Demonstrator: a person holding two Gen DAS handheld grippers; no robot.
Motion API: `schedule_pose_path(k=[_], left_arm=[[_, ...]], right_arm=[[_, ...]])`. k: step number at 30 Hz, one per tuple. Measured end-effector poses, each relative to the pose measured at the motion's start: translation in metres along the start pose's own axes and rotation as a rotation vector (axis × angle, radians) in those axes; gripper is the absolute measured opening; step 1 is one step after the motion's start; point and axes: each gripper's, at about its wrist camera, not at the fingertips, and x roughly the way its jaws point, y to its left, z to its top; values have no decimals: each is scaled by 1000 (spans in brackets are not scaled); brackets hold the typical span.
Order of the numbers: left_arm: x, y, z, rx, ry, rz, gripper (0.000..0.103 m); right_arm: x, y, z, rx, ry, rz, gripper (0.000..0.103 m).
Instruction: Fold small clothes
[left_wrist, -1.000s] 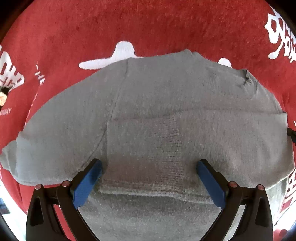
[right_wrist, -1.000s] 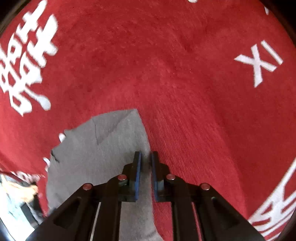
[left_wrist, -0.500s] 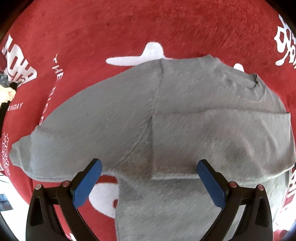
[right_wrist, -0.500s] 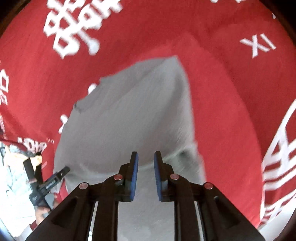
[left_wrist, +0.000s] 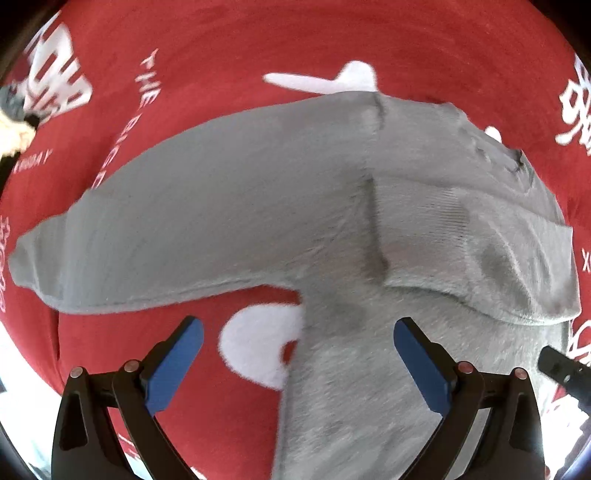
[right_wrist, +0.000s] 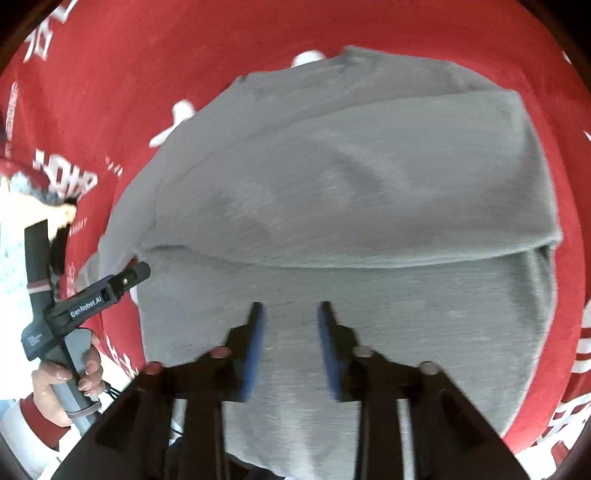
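Where legible, "GenRobot.AI" on left gripper (right_wrist: 127, 284), "THE" on red cloth (left_wrist: 332, 44)

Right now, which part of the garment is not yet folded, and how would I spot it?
On the red printed cloth lies a grey sweater. Its long sleeve stretches flat to the left, while the other sleeve is already folded across the body.

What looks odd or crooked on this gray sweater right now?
Nothing looks damaged. The gray sweater is only half folded: one sleeve is folded over the body, and the other sleeve lies stretched out on the red cloth.
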Motion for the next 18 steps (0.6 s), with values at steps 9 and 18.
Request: schedule_pose_path(k=[9,18], left_arm=[[-5,91,-13,-217,13,-75,103],[-2,192,-21,-509,-49,-256,103]], right_arm=[[34,66,-20,-161,114,-37,45],[57,95,-34,-211,173,-71,48]])
